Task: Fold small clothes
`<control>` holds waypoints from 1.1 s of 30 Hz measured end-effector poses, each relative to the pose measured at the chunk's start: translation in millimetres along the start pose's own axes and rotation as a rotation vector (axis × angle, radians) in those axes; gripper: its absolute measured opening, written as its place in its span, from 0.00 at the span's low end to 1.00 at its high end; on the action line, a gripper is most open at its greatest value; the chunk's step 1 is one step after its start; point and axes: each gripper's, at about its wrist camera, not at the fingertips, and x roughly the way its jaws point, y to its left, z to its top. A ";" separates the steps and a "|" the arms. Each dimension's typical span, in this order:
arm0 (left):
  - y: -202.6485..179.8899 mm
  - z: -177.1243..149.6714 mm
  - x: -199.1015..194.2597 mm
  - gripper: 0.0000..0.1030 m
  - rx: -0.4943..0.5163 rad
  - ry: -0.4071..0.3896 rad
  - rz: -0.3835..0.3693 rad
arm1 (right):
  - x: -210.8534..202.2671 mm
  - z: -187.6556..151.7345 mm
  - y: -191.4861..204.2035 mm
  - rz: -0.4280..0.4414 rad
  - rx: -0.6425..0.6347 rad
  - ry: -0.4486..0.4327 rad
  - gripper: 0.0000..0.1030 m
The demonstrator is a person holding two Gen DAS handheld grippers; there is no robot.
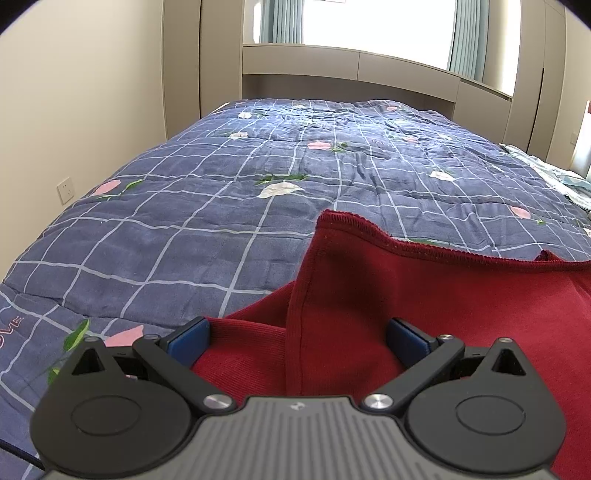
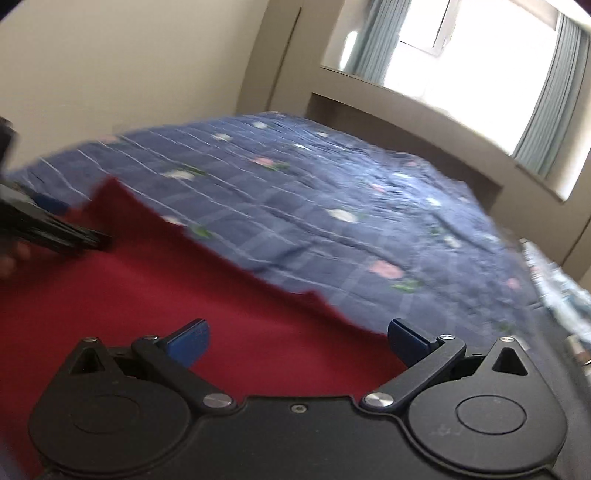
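Dark red knitted garment (image 1: 424,295) of soft ribbed cloth lies spread on the near part of the bed, on a blue quilt (image 1: 221,192) with a white grid and pink and white flowers. In the left wrist view one layer of it is folded over, with a stitched hem running along its far edge and a ribbed seam coming down toward the camera.

Left gripper (image 1: 298,341) hangs low over the near left part of the cloth. Its jaws stand wide apart, and the folded red layer lies between and under the blue fingertips (image 1: 188,343); I cannot see either pad pressing on it.

Right gripper (image 2: 298,341) is over the near right part of the garment (image 2: 184,295), the whole view smeared. Its jaws are also spread wide, with flat red cloth below the gap and nothing pinched; the right blue fingertip (image 2: 406,341) sits just at the garment's far edge, where red meets the quilt (image 2: 332,206).

At the left edge of that view the left gripper's black frame (image 2: 44,225) rests low at the cloth.

Beyond the bed's far end are a beige cabinet (image 1: 351,66) and a bright window with pale blue curtains (image 1: 280,22).
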 end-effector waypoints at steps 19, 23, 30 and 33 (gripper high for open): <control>0.5 -0.9 -1.7 1.00 0.000 -0.007 0.002 | 56.2 -15.0 78.4 -0.205 -0.115 -0.056 0.99; 1.0 -1.1 -1.6 1.00 0.000 -0.008 0.001 | 57.2 -14.7 74.9 -0.181 -0.094 -0.042 0.99; 1.9 -1.0 -1.5 1.00 -0.008 -0.013 -0.006 | 59.6 -12.5 51.9 -0.071 0.068 0.021 0.99; 2.0 -1.9 -1.8 1.00 -0.012 -0.015 -0.008 | 52.3 -16.6 48.3 -0.056 0.139 0.042 0.99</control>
